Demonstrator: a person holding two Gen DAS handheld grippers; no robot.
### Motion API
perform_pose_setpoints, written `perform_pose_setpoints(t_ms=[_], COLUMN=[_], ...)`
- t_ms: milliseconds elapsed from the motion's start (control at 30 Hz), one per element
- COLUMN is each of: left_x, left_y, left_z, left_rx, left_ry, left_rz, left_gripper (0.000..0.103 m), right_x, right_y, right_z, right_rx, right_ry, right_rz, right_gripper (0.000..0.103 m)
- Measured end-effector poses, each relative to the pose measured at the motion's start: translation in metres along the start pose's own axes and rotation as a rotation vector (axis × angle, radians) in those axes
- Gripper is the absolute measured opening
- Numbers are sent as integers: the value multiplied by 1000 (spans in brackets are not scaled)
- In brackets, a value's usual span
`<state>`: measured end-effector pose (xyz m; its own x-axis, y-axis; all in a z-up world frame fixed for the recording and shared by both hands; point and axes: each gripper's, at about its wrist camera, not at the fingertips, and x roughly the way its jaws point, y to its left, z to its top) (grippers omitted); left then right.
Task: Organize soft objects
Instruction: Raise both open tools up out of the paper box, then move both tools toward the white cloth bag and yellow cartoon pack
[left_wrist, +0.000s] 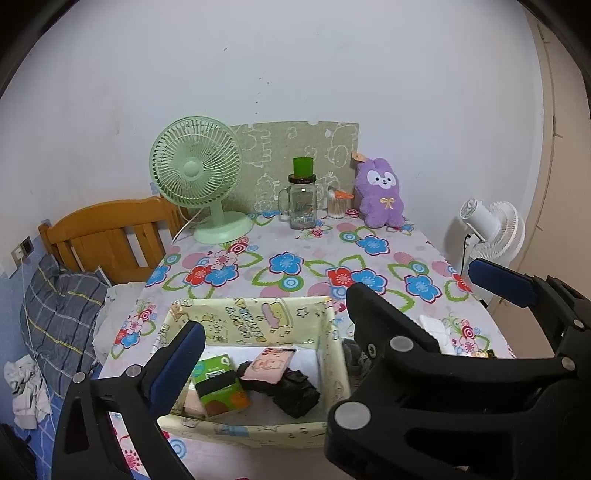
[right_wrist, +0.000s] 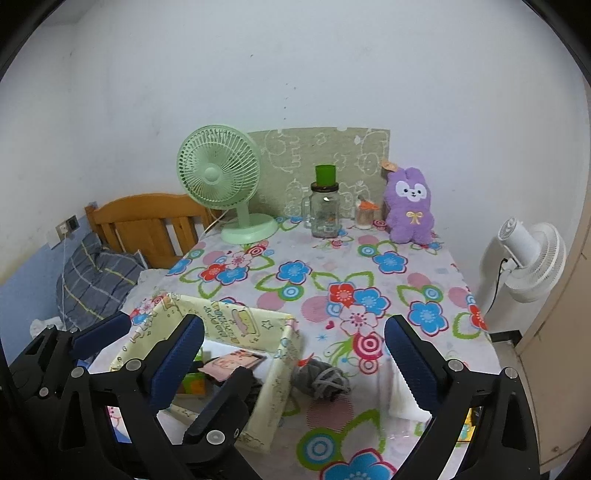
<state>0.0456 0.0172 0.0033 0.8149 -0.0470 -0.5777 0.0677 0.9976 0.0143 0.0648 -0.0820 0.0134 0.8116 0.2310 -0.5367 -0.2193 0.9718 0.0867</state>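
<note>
A yellow cartoon-print box (left_wrist: 243, 317) (right_wrist: 266, 387) stands at the near left of the flowered table. In it lie a pink pouch (left_wrist: 267, 365), a black folded cloth (left_wrist: 295, 395) and a green pack (left_wrist: 218, 384). Just right of the box lies a grey knitted bundle (right_wrist: 321, 380), and further right a white folded cloth (right_wrist: 400, 398). A purple plush rabbit (right_wrist: 408, 210) sits at the far edge. My left gripper (right_wrist: 183, 347) hovers open over the box; the right gripper hides one of its fingers in the left wrist view. My right gripper (right_wrist: 293, 323) hangs open above the grey bundle, holding nothing.
At the back stand a green desk fan (left_wrist: 195, 173), a glass mug jar (left_wrist: 303, 203) topped by a green cup, and a small jar of swabs (left_wrist: 336, 205). A white fan (right_wrist: 528, 254) stands off the table's right edge. A bed with a wooden headboard (left_wrist: 110, 236) lies left.
</note>
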Motion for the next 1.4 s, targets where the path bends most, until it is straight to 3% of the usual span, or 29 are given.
perform_pose_setpoints(t_ms=[633, 1400], left_x=[2, 38], left_y=[-51, -101], left_z=[-4, -32], left_rx=[-23, 17], left_ry=[-10, 50], left_rz=[-48, -87], left_gripper=[103, 103], right_x=[-22, -3], right_y=[-50, -105], right_z=[-10, -53], right_rx=[29, 90], right_ry=[-46, 6], right_rz=[-60, -98], right_gripper=[100, 100])
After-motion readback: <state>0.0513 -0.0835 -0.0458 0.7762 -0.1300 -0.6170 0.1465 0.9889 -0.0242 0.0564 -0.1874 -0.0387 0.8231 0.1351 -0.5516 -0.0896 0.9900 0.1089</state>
